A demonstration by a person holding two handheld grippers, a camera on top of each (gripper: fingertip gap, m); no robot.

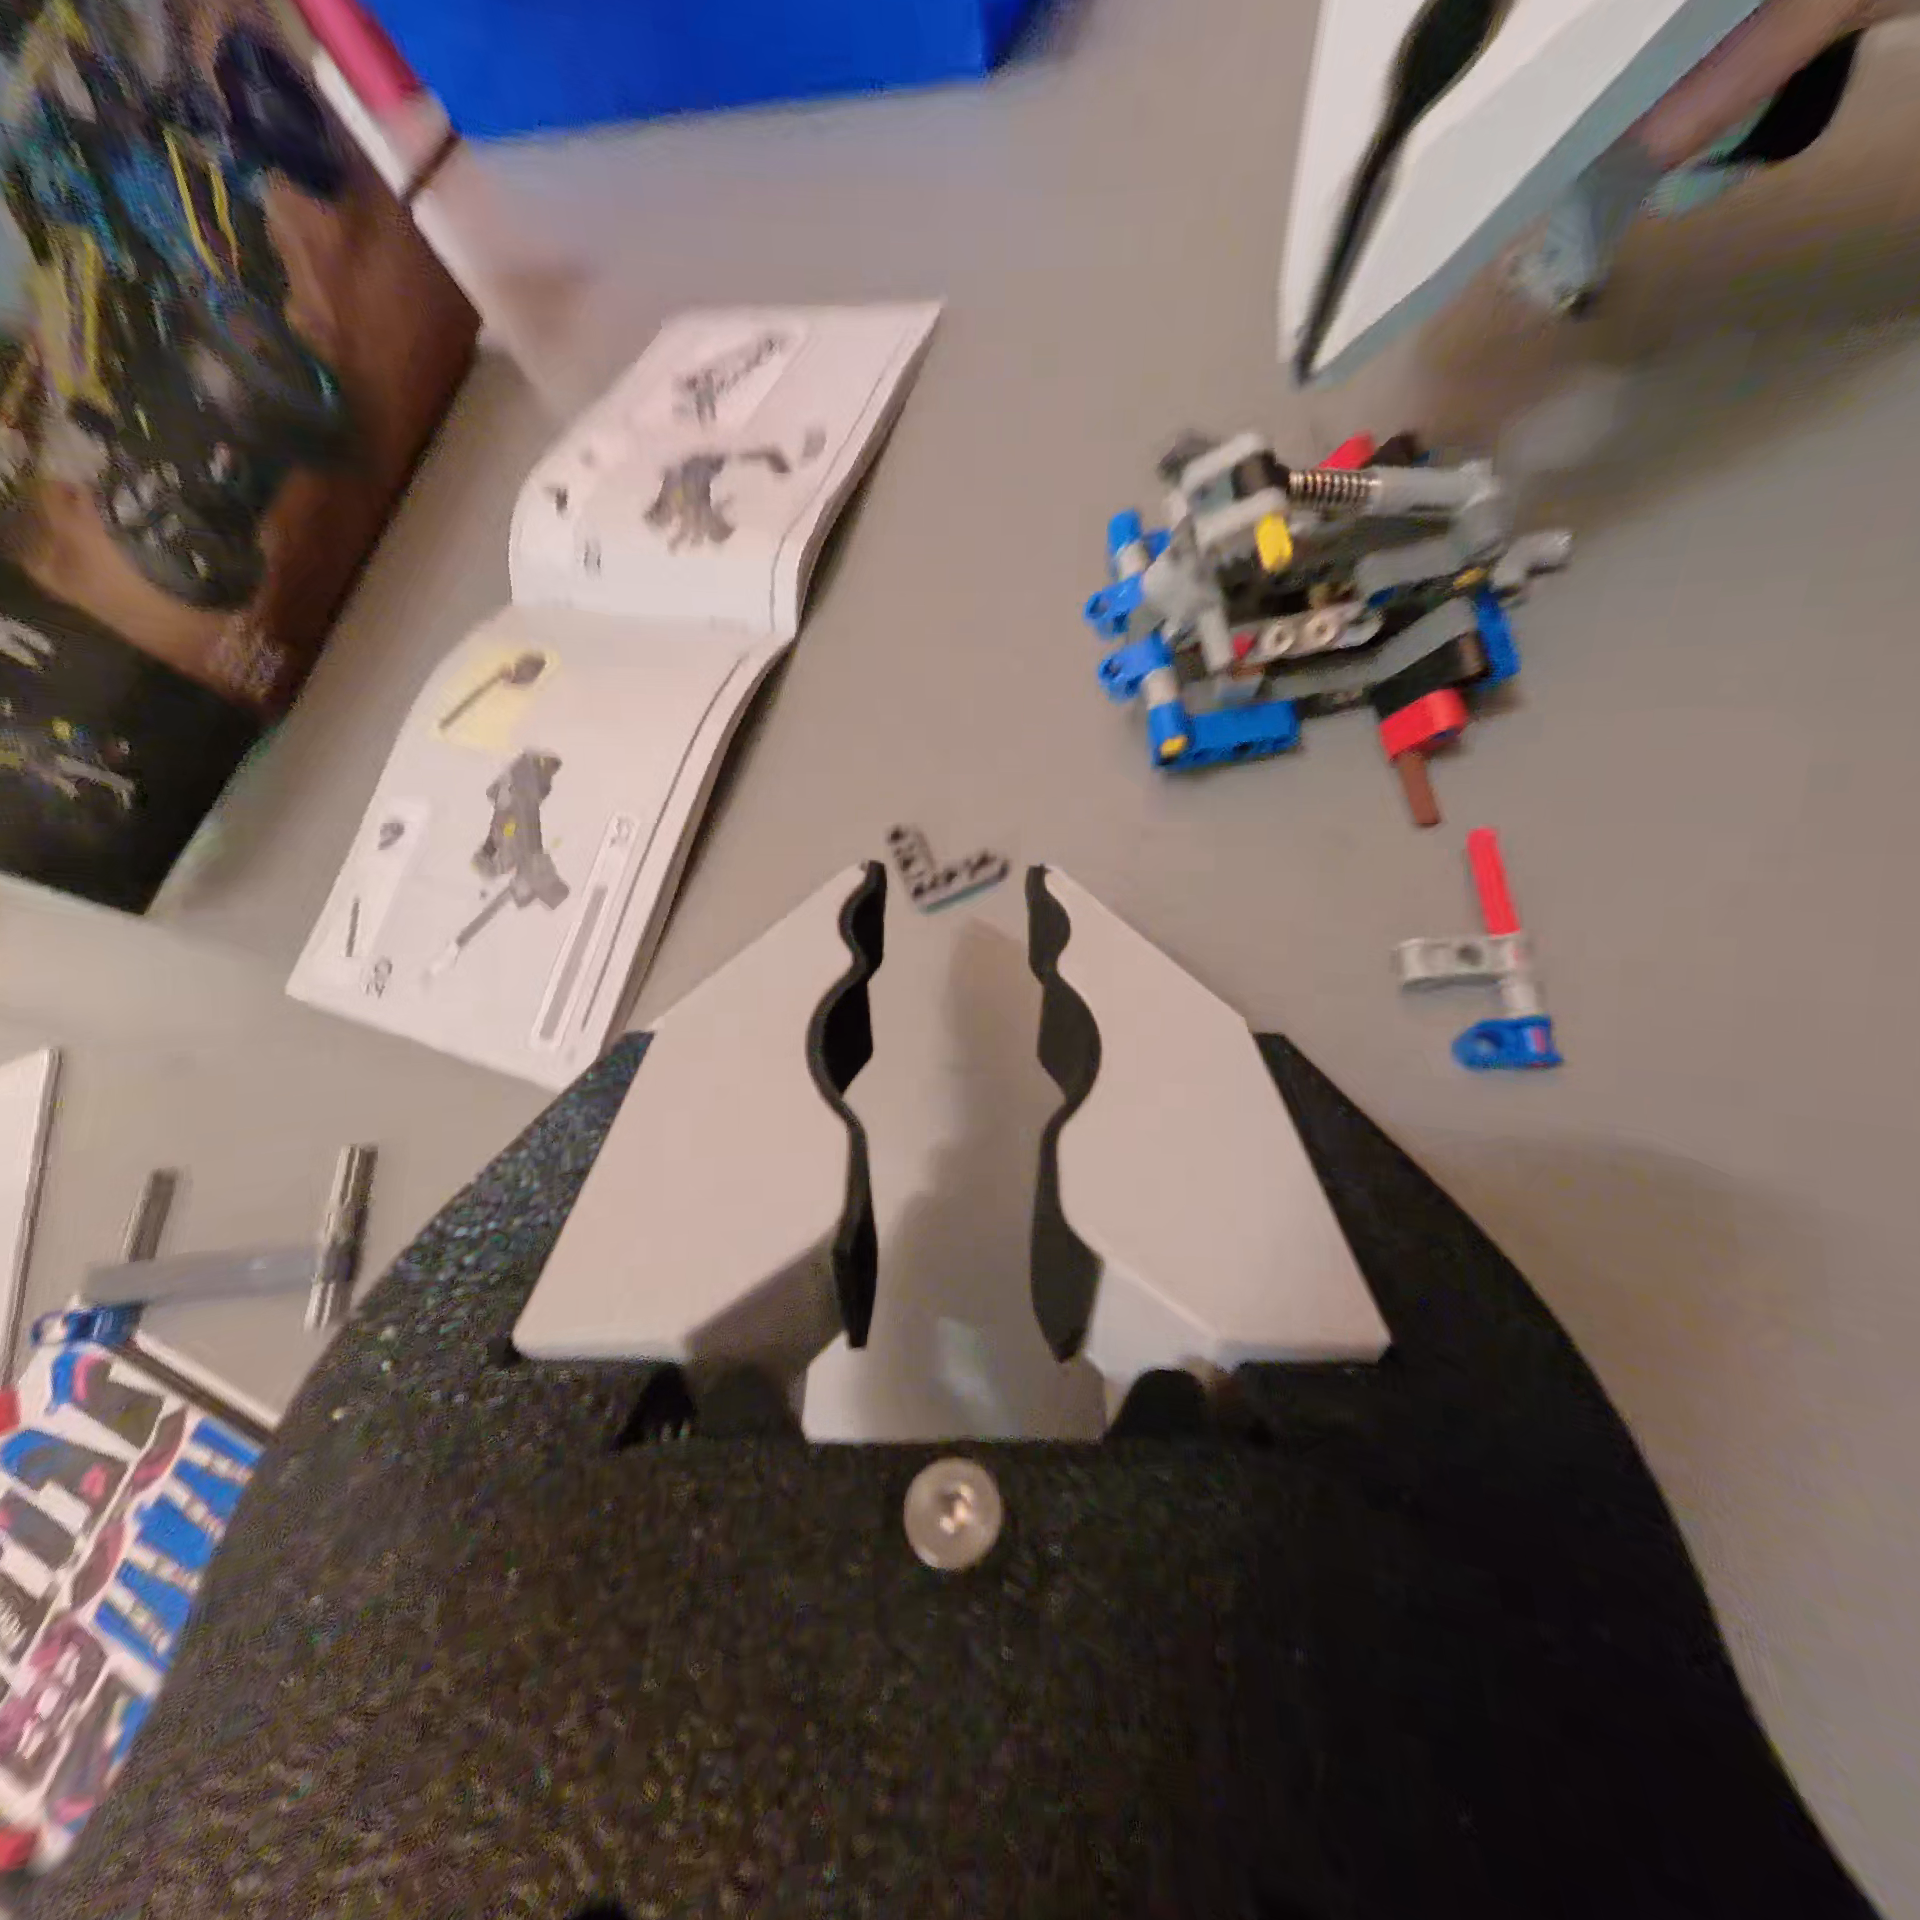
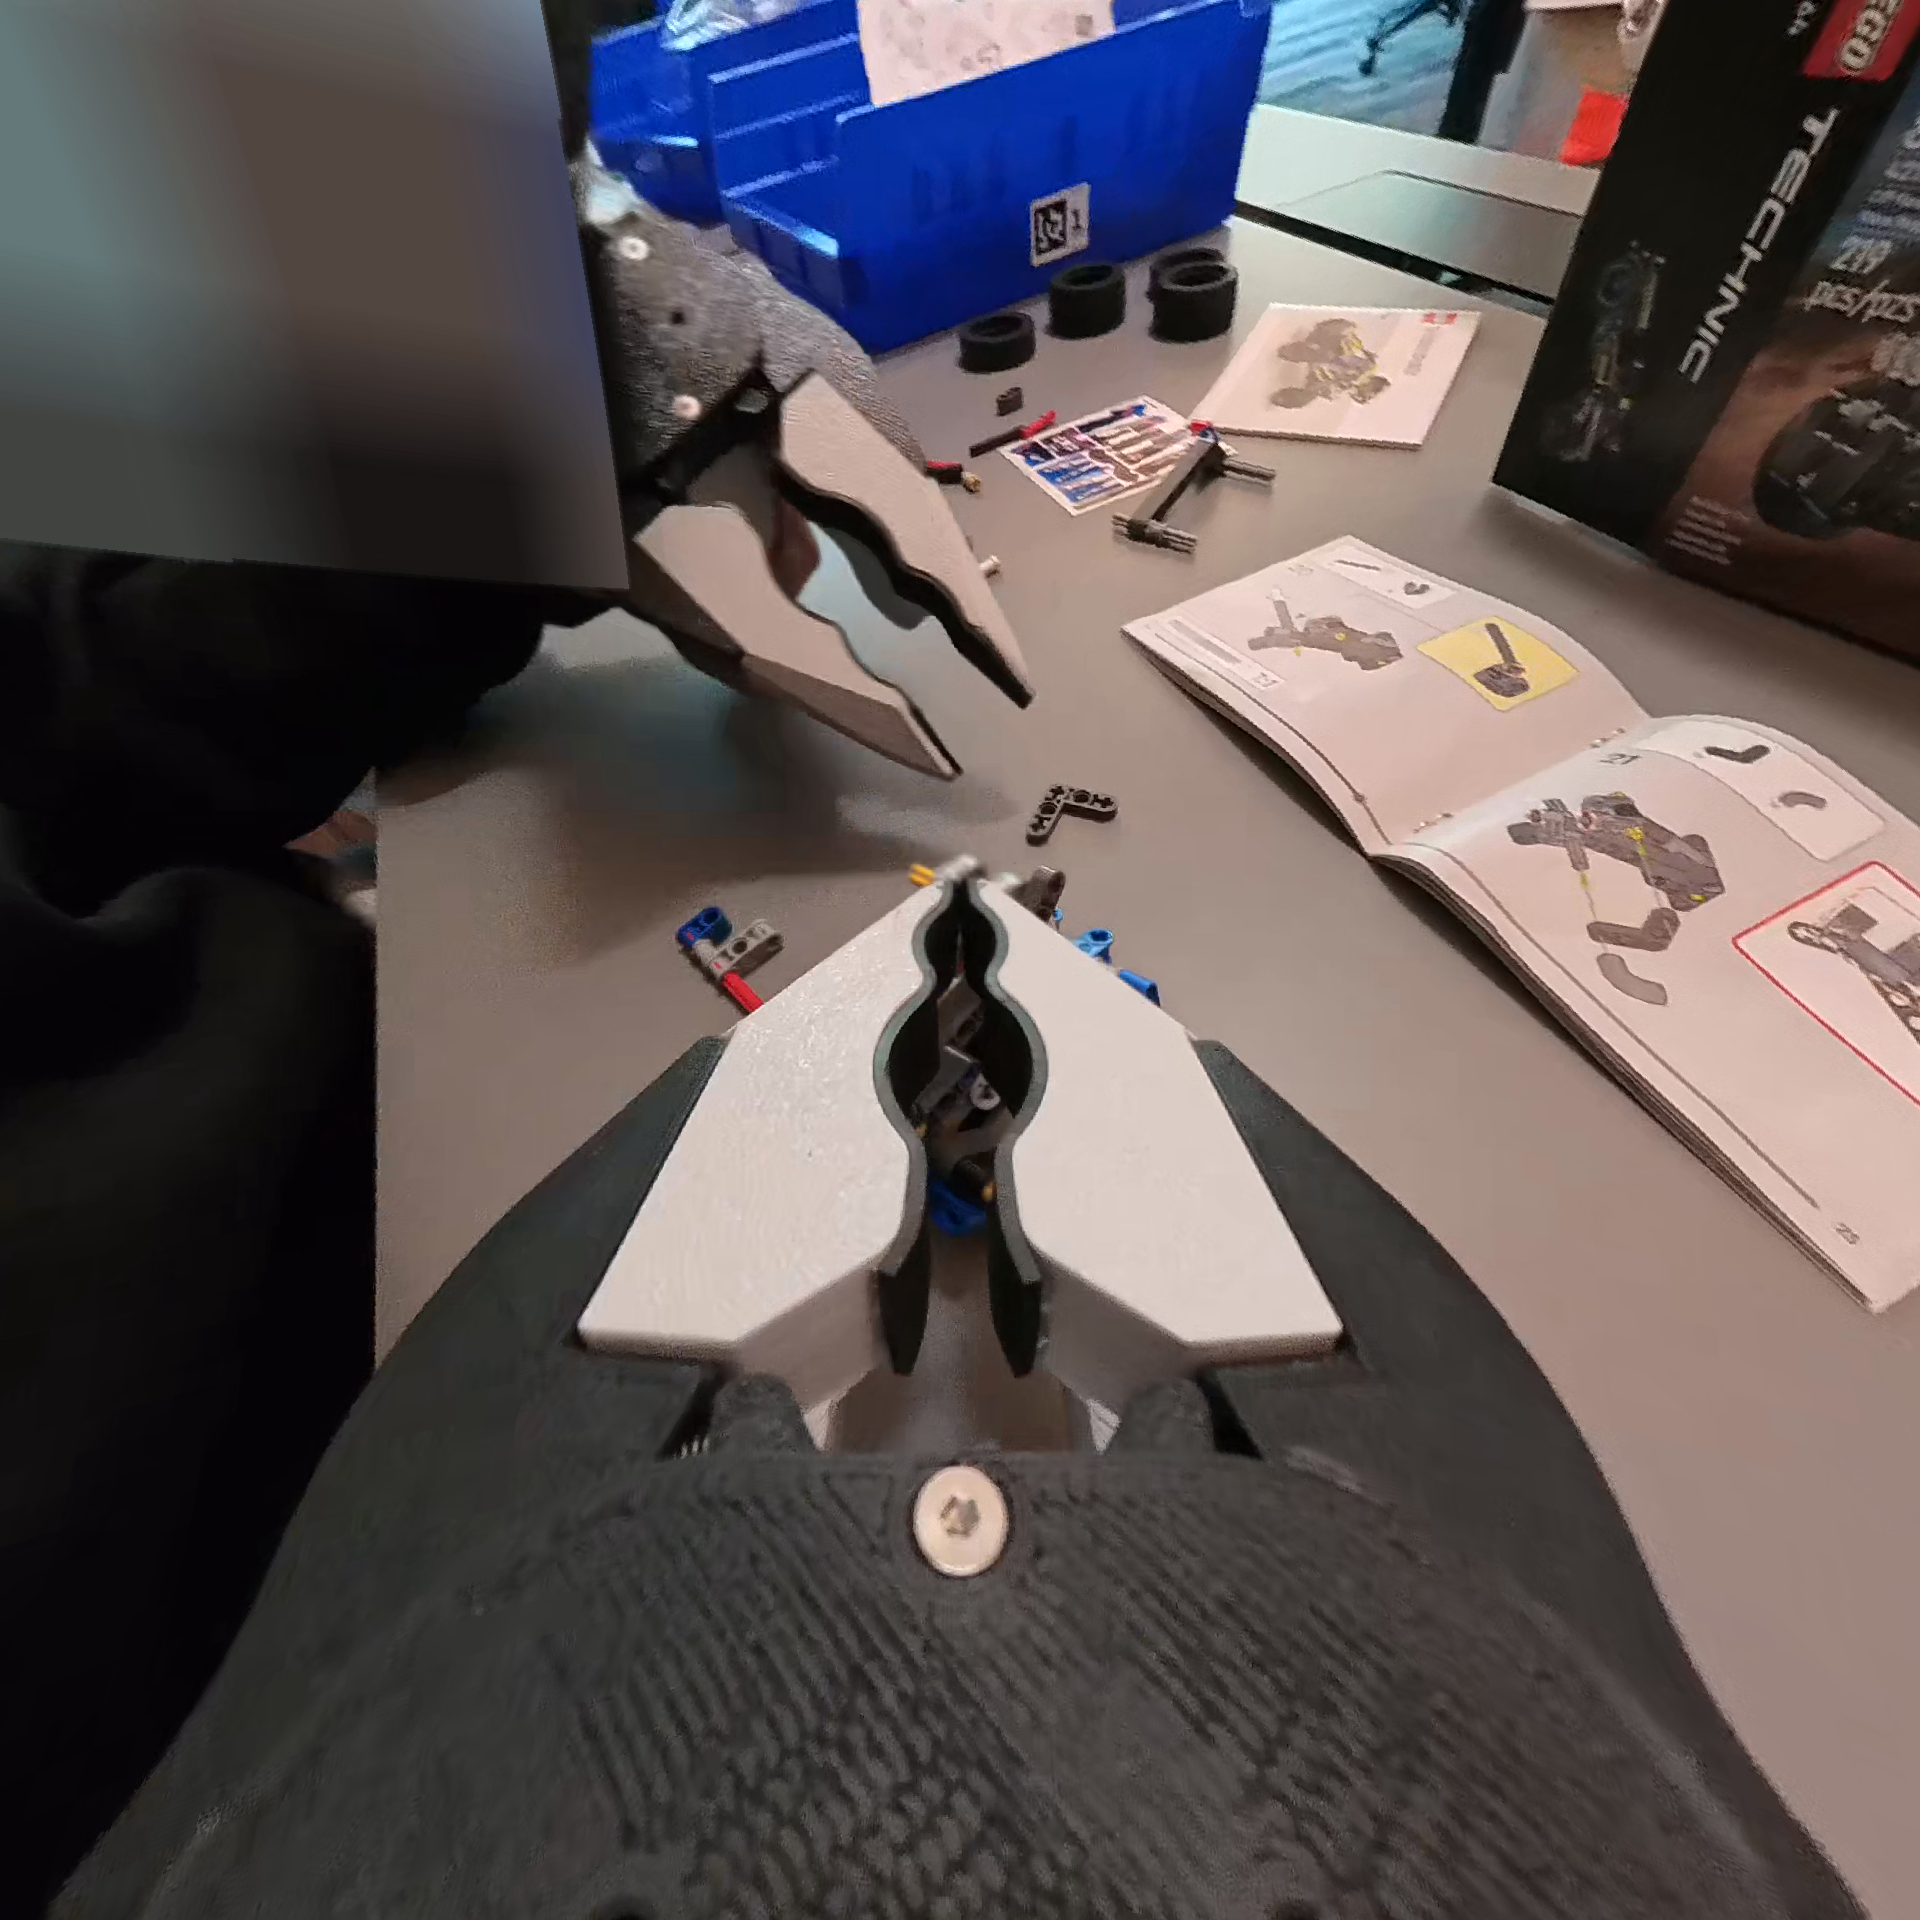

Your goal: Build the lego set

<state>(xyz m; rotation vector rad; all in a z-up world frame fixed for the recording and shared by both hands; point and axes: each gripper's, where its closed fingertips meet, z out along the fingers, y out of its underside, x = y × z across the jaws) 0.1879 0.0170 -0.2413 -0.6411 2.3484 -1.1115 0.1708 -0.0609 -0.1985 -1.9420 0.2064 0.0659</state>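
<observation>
My left gripper is open and holds nothing, hovering just above the grey table. A small black L-shaped piece lies on the table just beyond its fingertips. In the right wrist view the same gripper hangs open over that piece. My right gripper is shut, above a grey, black and blue brick assembly that shows through its fingers. In the left wrist view this gripper is closed above the assembly. A small red axle with grey and blue connectors lies nearby.
An open instruction booklet lies right of the assembly, with a dark product box behind it. A blue bin, black tyres, a sticker sheet, a second booklet and loose axles sit around. A dark sleeve is at left. Left tips to right tips: about 10 cm.
</observation>
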